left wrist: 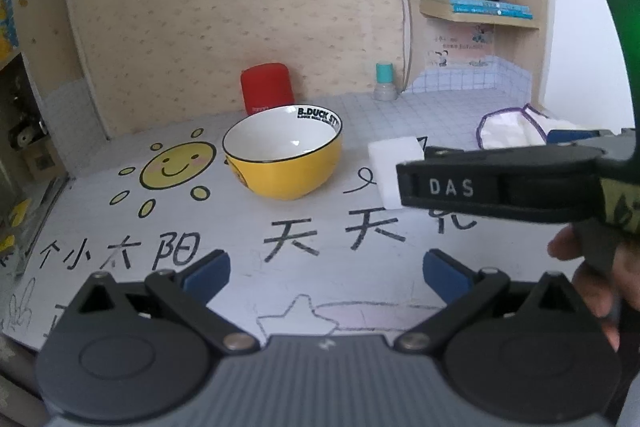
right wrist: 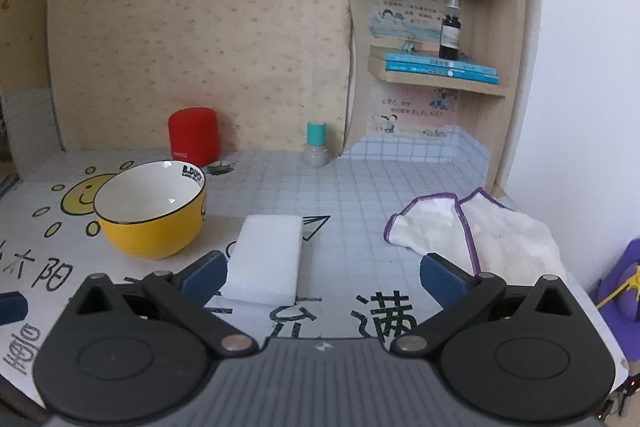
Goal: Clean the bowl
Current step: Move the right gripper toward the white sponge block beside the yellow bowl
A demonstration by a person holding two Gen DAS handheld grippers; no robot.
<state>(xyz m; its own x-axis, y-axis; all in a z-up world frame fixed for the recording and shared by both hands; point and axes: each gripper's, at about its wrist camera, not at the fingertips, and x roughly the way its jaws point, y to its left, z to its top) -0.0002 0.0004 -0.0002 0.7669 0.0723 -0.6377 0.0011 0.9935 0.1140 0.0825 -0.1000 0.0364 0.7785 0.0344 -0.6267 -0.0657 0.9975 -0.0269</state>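
Note:
A yellow bowl with a white inside and black rim stands upright on the desk, also in the right wrist view as the bowl at the left. A white sponge block lies flat to its right; the sponge is partly hidden by the other gripper in the left wrist view. My left gripper is open, well short of the bowl, holding nothing. My right gripper is open, with the sponge's near end just ahead between its blue fingertips, not gripped.
A white cloth with purple edging lies at the right. A red cylinder and a small teal-capped bottle stand by the back wall. A shelf holds books and a dark bottle. A hand holds the right gripper.

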